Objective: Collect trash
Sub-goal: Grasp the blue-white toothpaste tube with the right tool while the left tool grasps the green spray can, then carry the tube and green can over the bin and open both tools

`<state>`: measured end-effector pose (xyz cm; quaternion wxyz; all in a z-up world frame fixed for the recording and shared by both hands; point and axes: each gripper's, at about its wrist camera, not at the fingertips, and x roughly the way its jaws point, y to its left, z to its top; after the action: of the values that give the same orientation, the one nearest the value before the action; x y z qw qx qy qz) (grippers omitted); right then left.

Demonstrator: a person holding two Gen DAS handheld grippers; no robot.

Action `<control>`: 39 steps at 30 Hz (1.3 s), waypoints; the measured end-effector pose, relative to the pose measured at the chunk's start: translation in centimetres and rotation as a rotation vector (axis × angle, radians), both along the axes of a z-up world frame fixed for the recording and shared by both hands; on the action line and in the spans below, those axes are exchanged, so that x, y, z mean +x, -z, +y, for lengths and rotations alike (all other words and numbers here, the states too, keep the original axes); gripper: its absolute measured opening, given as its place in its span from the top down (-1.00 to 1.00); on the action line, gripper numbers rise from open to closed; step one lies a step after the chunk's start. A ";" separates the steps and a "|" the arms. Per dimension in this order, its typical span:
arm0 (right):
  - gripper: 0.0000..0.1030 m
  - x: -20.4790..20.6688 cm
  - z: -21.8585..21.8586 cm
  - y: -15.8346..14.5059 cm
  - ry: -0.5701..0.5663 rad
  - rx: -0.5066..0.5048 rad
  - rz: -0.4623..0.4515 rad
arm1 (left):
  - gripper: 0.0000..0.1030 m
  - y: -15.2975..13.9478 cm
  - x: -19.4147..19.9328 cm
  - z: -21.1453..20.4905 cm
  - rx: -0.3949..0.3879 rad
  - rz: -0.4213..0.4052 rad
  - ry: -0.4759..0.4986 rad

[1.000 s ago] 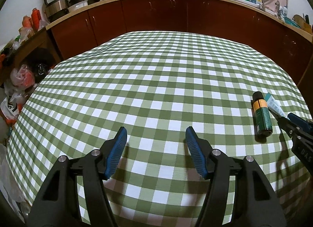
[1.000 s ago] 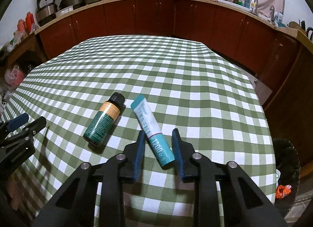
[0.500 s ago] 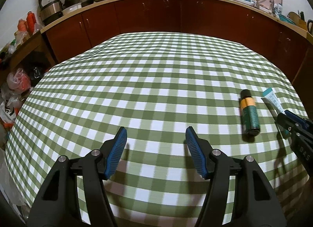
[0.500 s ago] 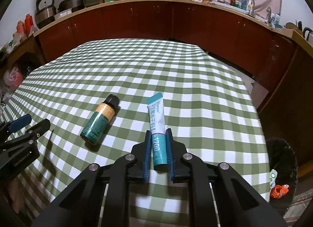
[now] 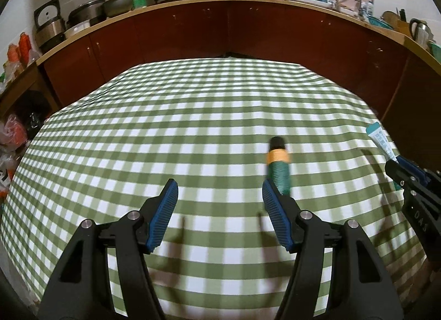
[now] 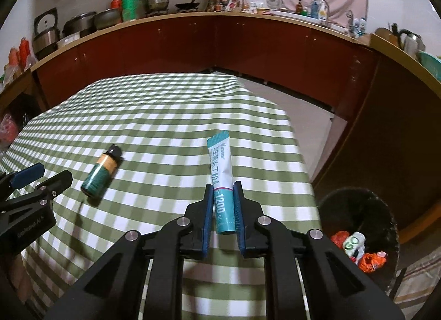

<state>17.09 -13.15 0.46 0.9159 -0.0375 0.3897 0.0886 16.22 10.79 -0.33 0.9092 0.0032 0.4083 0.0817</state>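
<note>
Tube [image 6: 222, 179] clamped in right gripper [image 6: 223, 192] near table edge [image 6: 300, 154]; left gripper [image 5: 219, 193] wide, empty.

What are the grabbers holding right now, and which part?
The right gripper is shut on the tube, pinching its lower end near the number 1200. The left gripper is open and holds nothing; the bottle lies on the tablecloth.

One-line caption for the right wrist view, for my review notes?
Right gripper clamps a teal tube above the checked table; green bottle lies leftward, bin below right.
</note>
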 end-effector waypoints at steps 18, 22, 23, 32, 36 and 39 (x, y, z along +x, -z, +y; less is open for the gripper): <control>0.70 -0.3 -4.4 0.5 0.066 0.041 0.003 | -0.02 2.1 4.7 -5.2 0.018 0.058 0.065; 0.70 -0.1 -4.6 0.5 0.067 0.045 0.003 | 0.21 2.6 5.0 -5.2 0.009 0.075 0.081; 0.70 -0.1 -4.7 0.5 0.068 0.045 0.003 | 0.26 2.7 5.0 -5.3 0.011 0.078 0.087; 0.70 -0.2 -4.8 0.4 0.070 0.045 0.001 | 0.55 2.9 4.7 -6.2 0.029 0.062 0.127; 0.70 -0.5 -5.2 0.4 0.078 0.045 -0.003 | 0.55 2.4 4.0 -6.7 0.029 0.050 0.131; 0.70 -0.8 -5.7 0.3 0.087 0.045 -0.009 | 0.55 1.9 3.5 -7.3 0.022 0.041 0.141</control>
<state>16.26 -18.88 0.19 0.9213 -0.0001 0.3846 0.0573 19.69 3.52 -2.26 0.9040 0.0435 0.4248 0.0220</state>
